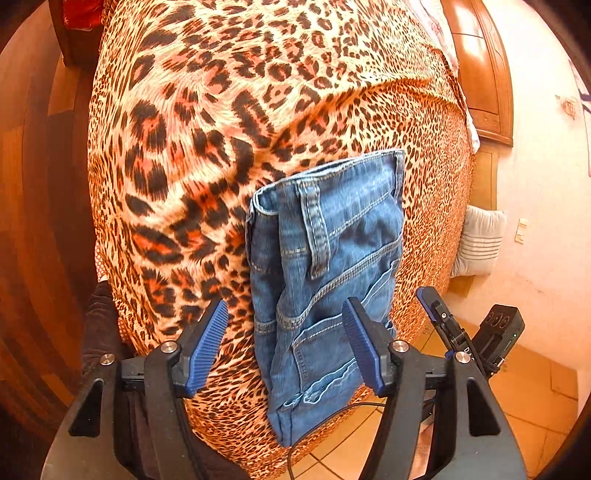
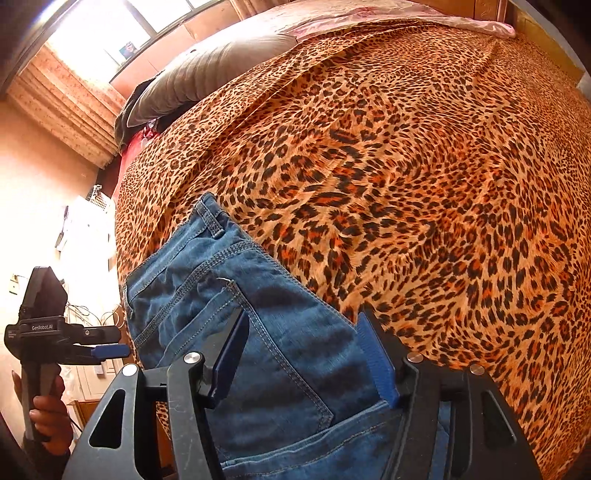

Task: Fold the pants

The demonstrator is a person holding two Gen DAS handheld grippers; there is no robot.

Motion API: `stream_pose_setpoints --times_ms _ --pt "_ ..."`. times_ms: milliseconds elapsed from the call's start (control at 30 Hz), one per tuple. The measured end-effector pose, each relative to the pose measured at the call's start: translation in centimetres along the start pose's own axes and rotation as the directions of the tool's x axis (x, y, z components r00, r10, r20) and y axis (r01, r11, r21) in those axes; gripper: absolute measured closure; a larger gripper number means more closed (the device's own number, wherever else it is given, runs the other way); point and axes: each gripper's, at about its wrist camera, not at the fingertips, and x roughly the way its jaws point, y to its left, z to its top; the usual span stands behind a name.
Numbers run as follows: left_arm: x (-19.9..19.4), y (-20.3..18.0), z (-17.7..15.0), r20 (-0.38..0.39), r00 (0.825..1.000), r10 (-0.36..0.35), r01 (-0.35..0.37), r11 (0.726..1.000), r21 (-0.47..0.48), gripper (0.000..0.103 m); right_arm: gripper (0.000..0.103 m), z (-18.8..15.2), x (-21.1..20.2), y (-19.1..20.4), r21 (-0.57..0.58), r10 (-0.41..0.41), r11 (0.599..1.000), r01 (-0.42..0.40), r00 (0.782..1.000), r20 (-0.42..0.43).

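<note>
Denim pants (image 1: 325, 280) at bedspread (image 1: 207, 147) edge.

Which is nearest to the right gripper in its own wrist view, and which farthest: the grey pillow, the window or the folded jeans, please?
1. Folded jeans: directly below the open right gripper, at the bed's near edge.
2. Grey pillow: upper left, at the bed's far end.
3. Window: top left, behind the pillow.

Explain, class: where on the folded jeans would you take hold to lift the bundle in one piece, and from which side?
Probably the waistband end of the folded jeans, where the belt loop sits: the layers stack thickest there. Come from above the leopard bedspread, jaws straddling the stacked edge, since the other end hangs over the bed's edge. The left gripper and right gripper are open, holding nothing.
</note>
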Motion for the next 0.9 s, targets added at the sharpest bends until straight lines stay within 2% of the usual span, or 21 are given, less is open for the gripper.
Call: stream_pose_setpoints --times_ms 233,467,633,733,800,833,867,900 --pt "4.2 -0.8 1.0 -0.061 0.995 -0.077 0.075 0.997 -0.03 0.039 0.039 4.6 4.8 3.1 -0.044 0.021 0.999 -0.026 0.994 -0.105" --pt "6.4 -1.6 2.3 -0.069 0.983 -0.17 0.168 0.985 -0.042 0.036 0.037 7.4 8.7 5.3 -0.119 0.036 0.991 -0.06 0.98 -0.194" --pt "6.5 0.2 3.3 -0.076 0.967 -0.244 0.236 0.967 -0.097 0.035 0.037 8.6 11.3 7.0 -0.174 0.059 0.979 -0.104 0.967 -0.248" --pt "6.6 0.8 3.7 -0.08 0.956 -0.284 0.271 0.952 -0.14 0.035 0.024 8.7 12.0 9.2 -0.282 0.029 0.954 -0.103 0.967 -0.255" --pt "6.8 0.7 4.1 -0.076 0.954 -0.291 0.279 0.95 -0.138 0.035 0.029 8.7 12.1 10.7 -0.367 -0.003 0.925 -0.097 0.965 -0.263" --pt "6.7 0.5 4.0 -0.07 0.956 -0.284 0.273 0.954 -0.126 0.035 0.049 8.6 12.0 11.4 -0.403 -0.03 0.912 -0.08 0.965 -0.259" --pt "6.7 0.2 4.0 -0.06 0.962 -0.265 0.258 0.96 -0.106 0.041 0.058 8.5 12.1 11.8 -0.43 -0.075 0.902 -0.041 0.965 -0.249" --pt "6.6 -0.1 3.8 -0.052 0.971 -0.233 0.229 0.971 -0.076 0.047 0.061 8.4 12.0 11.9 -0.44 -0.092 0.898 -0.027 0.965 -0.246"
